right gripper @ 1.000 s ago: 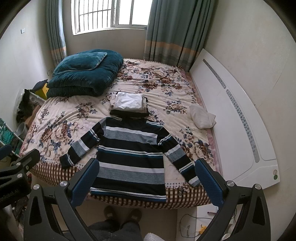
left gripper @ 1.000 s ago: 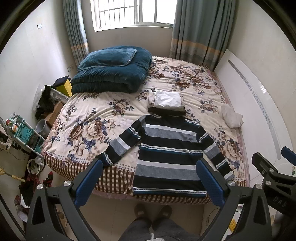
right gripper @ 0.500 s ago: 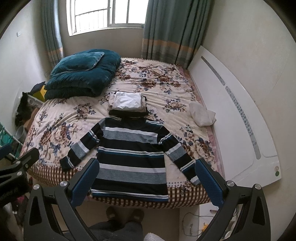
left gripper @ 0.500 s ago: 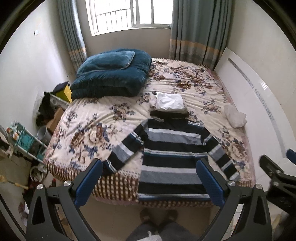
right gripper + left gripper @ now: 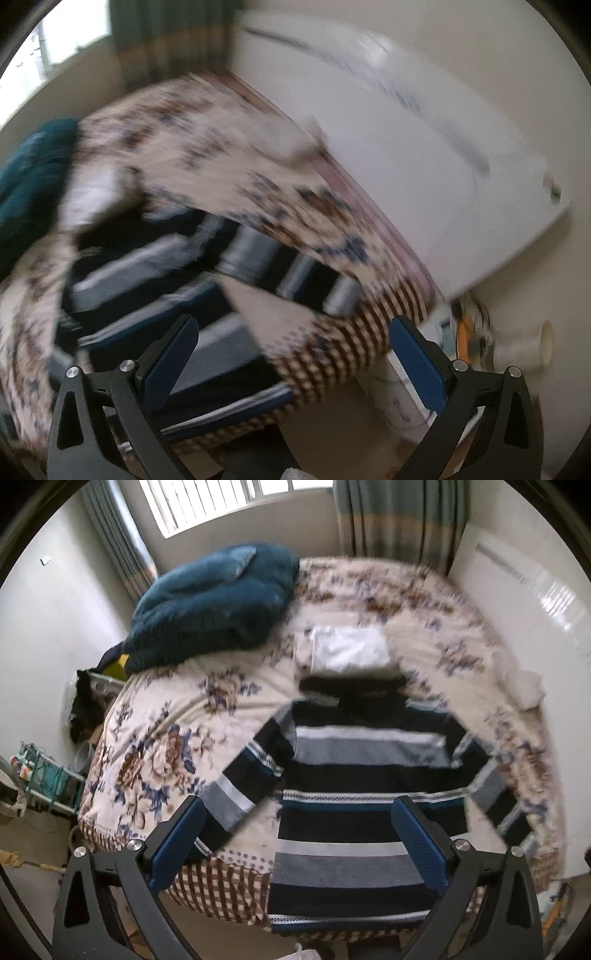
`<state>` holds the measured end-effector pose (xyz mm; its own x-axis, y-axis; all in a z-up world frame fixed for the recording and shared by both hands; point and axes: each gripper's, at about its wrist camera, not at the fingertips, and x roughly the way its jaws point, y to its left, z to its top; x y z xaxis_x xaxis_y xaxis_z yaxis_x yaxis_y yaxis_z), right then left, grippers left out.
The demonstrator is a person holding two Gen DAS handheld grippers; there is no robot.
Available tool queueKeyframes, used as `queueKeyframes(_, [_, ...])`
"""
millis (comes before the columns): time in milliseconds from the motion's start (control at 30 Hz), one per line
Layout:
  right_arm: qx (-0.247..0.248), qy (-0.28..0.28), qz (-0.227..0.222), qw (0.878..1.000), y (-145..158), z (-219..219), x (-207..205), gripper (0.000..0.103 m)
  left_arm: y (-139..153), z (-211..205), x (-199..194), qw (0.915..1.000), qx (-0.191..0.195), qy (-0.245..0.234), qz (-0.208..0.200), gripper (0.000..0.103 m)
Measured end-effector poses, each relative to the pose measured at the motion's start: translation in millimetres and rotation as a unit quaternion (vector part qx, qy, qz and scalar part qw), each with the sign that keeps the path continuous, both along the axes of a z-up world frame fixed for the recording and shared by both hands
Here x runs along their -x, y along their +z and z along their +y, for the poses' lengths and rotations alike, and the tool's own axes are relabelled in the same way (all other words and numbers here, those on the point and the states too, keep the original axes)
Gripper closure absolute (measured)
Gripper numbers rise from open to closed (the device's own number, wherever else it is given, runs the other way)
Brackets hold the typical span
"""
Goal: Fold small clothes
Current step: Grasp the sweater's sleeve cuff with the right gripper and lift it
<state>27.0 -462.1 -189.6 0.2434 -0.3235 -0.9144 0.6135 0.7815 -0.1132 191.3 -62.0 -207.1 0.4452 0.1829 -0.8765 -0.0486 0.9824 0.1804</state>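
Note:
A navy, grey and white striped sweater (image 5: 365, 775) lies flat on the floral bed (image 5: 159, 716), sleeves spread, its hem hanging over the near edge. My left gripper (image 5: 299, 838) is open and empty, hovering above the sweater's lower left part. In the blurred right wrist view the sweater (image 5: 155, 266) lies left of centre, its right sleeve (image 5: 295, 277) stretched toward the bed's corner. My right gripper (image 5: 291, 358) is open and empty above that corner.
A stack of folded clothes, white on top (image 5: 347, 650), lies just beyond the sweater's collar. A teal quilt (image 5: 214, 605) is piled at the far left of the bed. A white headboard (image 5: 424, 147) runs along the right. Clutter stands on the floor at left (image 5: 44, 775).
Both grippers have moved down and closer to the bed. The right gripper has swung right toward the sweater's right sleeve; its view is motion-blurred. Both jaws stay open.

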Motion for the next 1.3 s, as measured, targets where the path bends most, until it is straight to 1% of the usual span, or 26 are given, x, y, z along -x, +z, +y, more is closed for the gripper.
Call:
queueKeyframes(33, [-0.009,-0.015,0.013,1.0,-26,-20,-2,0.0,-12,-4,-6,0.9999,-0.006,0.004,0.009,0.0])
queueKeyframes(67, [-0.026,-0.033,0.029,0.999,-62,-47,-4,0.0,-33,-10,-17,0.9996,-0.011,0.009,0.023,0.0])
queueKeyframes(133, [-0.051,-0.067,0.054,0.995,-112,-81,-2,0.0,-67,-18,-30,0.9983,-0.027,0.02,0.048,0.0])
queueKeyframes(167, [-0.083,-0.097,0.063,0.99,-148,-106,0,0.0,-93,-24,-40,0.9971,-0.029,0.024,0.066,0.0])
queueKeyframes(200, [-0.101,-0.117,0.065,0.986,-169,-120,6,0.0,-106,-25,-45,0.9963,-0.029,0.026,0.076,0.0])
queueKeyframes(233, [-0.123,-0.147,0.068,0.979,-193,-135,12,0.0,-131,-30,-53,0.9945,-0.033,0.031,0.095,0.0])
queueKeyframes(300, [-0.181,-0.223,0.055,0.956,-243,-168,25,0.0,-163,-37,-62,0.9919,-0.036,0.034,0.117,0.0])
queueKeyframes(433, [-0.241,-0.323,0.03,0.915,-313,-200,43,0.0,-237,-52,-87,0.9846,-0.046,0.04,0.164,0.0])
queueKeyframes(467, [-0.252,-0.351,0.016,0.902,-333,-210,47,0.0,-248,-54,-90,0.9839,-0.047,0.042,0.167,0.0])
queueKeyframes(533, [-0.262,-0.373,0.006,0.89,-354,-217,48,0.0,-269,-59,-100,0.9825,-0.054,0.042,0.174,0.0])
queueKeyframes(567, [-0.274,-0.383,-0.011,0.882,-369,-221,47,0.002,-281,-61,-106,0.9816,-0.054,0.043,0.178,0.0])
queueKeyframes(600, [-0.277,-0.384,-0.017,0.88,-374,-221,45,0.005,-290,-63,-111,0.9809,-0.054,0.044,0.182,0.0])
queueKeyframes(667, [-0.27,-0.382,-0.031,0.884,-381,-218,35,0.016,-301,-63,-120,0.9808,-0.048,0.045,0.183,0.0])
queueKeyframes(700, [-0.257,-0.378,-0.037,0.889,-381,-215,29,0.029,-306,-65,-125,0.9814,-0.044,0.044,0.182,0.0])
queueKeyframes(767, [-0.229,-0.361,-0.027,0.903,-377,-209,18,0.077,-316,-68,-131,0.9813,-0.048,0.036,0.183,0.0])
queueKeyframes(800, [-0.221,-0.349,-0.025,0.91,-374,-209,12,0.088,-319,-68,-133,0.9813,-0.049,0.03,0.184,0.0])
queueKeyframes(833, [-0.215,-0.333,-0.027,0.918,-368,-209,7,0.093,-321,-69,-134,0.9813,-0.051,0.024,0.184,0.0])
queueKeyframes(867, [-0.202,-0.318,-0.03,0.926,-357,-211,1,0.095,-321,-70,-136,0.9811,-0.054,0.016,0.185,0.0])
queueKeyframes(1033, [-0.154,-0.268,-0.055,0.949,-307,-245,-36,0.096,-312,-71,-145,0.9847,-0.05,0.001,0.167,0.0])
queueKeyframes(1067, [-0.145,-0.261,-0.055,0.953,-302,-252,-45,0.096,-311,-71,-146,0.9854,-0.047,0.001,0.164,0.0])
queueKeyframes(1133, [-0.155,-0.253,-0.054,0.953,-315,-280,-55,0.094,-310,-71,-150,0.9861,-0.043,0.003,0.161,0.0])
queueKeyframes(1167, [-0.172,-0.264,-0.053,0.948,-325,-288,-60,0.086,-311,-72,-151,0.9862,-0.04,0.006,0.161,0.0])
queueKeyframes(1200, [-0.183,-0.274,-0.051,0.943,-332,-298,-51,0.075,-312,-72,-152,0.986,-0.038,0.008,0.162,0.0])
queueKeyframes(1233, [-0.201,-0.289,-0.05,0.935,-342,-304,-43,0.048,-314,-73,-152,0.9857,-0.035,0.011,0.164,0.0])
queueKeyframes(1267, [-0.221,-0.31,-0.062,0.923,-349,-308,-34,0.038,-315,-74,-153,0.9856,-0.031,0.012,0.166,0.0])
queueKeyframes(1300, [-0.236,-0.334,-0.085,0.909,-352,-309,-20,0.038,-316,-75,-153,0.9857,-0.028,0.012,0.166,0.0])
